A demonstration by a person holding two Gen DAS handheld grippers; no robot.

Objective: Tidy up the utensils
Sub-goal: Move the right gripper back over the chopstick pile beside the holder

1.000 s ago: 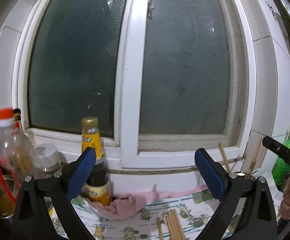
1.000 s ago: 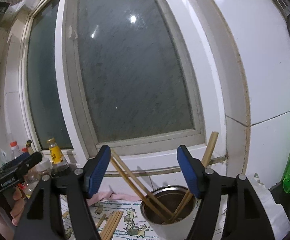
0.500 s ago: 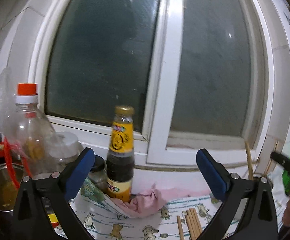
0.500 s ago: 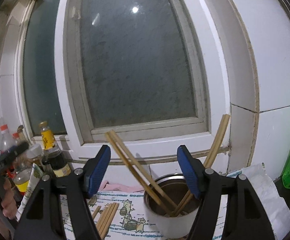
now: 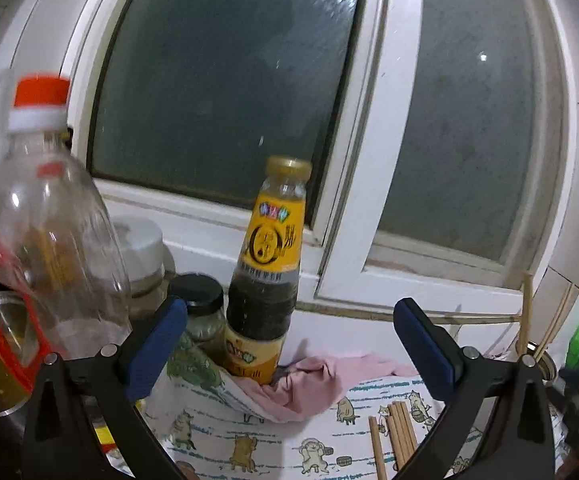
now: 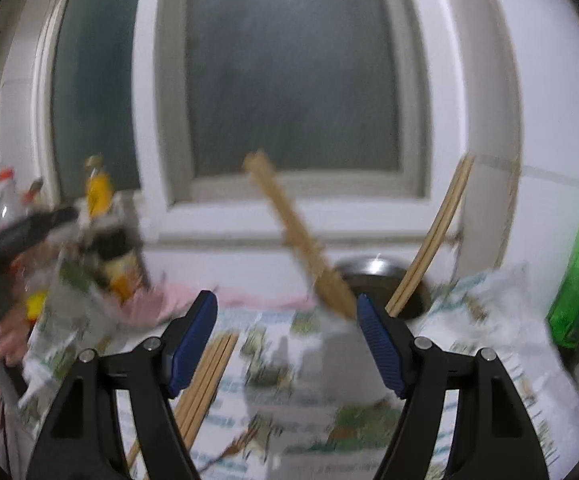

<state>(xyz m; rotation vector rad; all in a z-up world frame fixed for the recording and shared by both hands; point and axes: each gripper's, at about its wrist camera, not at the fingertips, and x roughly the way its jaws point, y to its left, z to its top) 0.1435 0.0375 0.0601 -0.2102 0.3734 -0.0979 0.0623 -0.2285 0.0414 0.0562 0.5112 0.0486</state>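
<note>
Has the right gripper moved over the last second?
Yes. The right gripper has dropped toward the cloth: the window frame sits higher in its view, and the metal cup and loose chopsticks look nearer.

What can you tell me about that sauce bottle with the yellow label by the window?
The sauce bottle stands upright on the counter in front of the white window frame. It looks like glass, with a gold cap, a yellow label with a dark round emblem around the neck, dark sauce showing in the middle and a second yellow label low down. A crumpled pink cloth lies against its base, and a small black-lidded jar stands close on its left. Neither gripper holds it.
</note>
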